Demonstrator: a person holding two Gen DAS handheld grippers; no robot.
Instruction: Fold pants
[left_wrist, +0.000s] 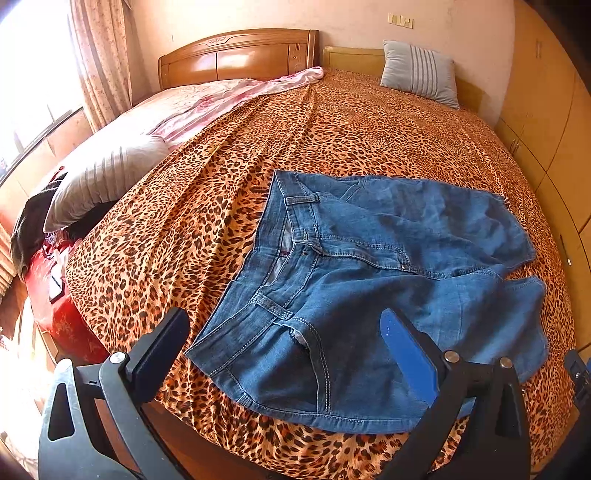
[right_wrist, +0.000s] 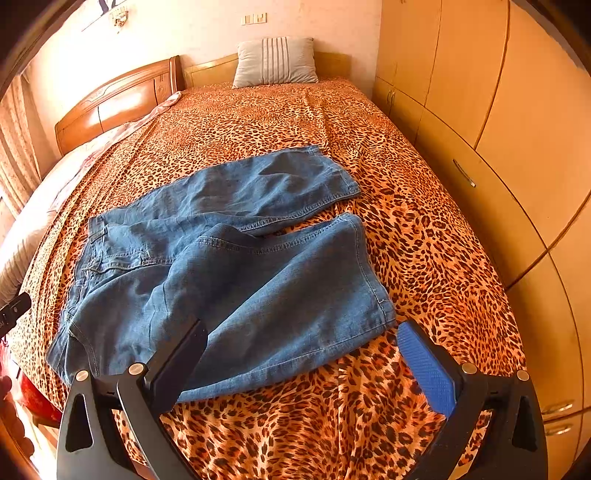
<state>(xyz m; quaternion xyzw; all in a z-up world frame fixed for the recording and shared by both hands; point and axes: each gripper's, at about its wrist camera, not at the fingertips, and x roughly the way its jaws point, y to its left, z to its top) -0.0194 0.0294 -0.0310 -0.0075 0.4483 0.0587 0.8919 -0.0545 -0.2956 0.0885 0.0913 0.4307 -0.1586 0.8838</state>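
Blue denim shorts (left_wrist: 369, 280) lie spread flat on the leopard-print bedspread (left_wrist: 332, 129), waistband to the left, both legs pointing right. My left gripper (left_wrist: 284, 325) is open and empty, hovering above the near waistband corner and front pocket. In the right wrist view the shorts (right_wrist: 229, 266) show both leg hems on the right. My right gripper (right_wrist: 299, 336) is open and empty, above the near leg's hem corner. A bit of the right gripper shows at the left view's right edge (left_wrist: 578, 373).
A grey striped pillow (right_wrist: 275, 61) leans at the head of the bed. Another pillow (left_wrist: 99, 177) and dark clothes lie at the left. Wooden wardrobes (right_wrist: 498, 129) run along the right side. The wooden headboard (left_wrist: 240, 55) and pink bedding (left_wrist: 207, 103) are at the far left.
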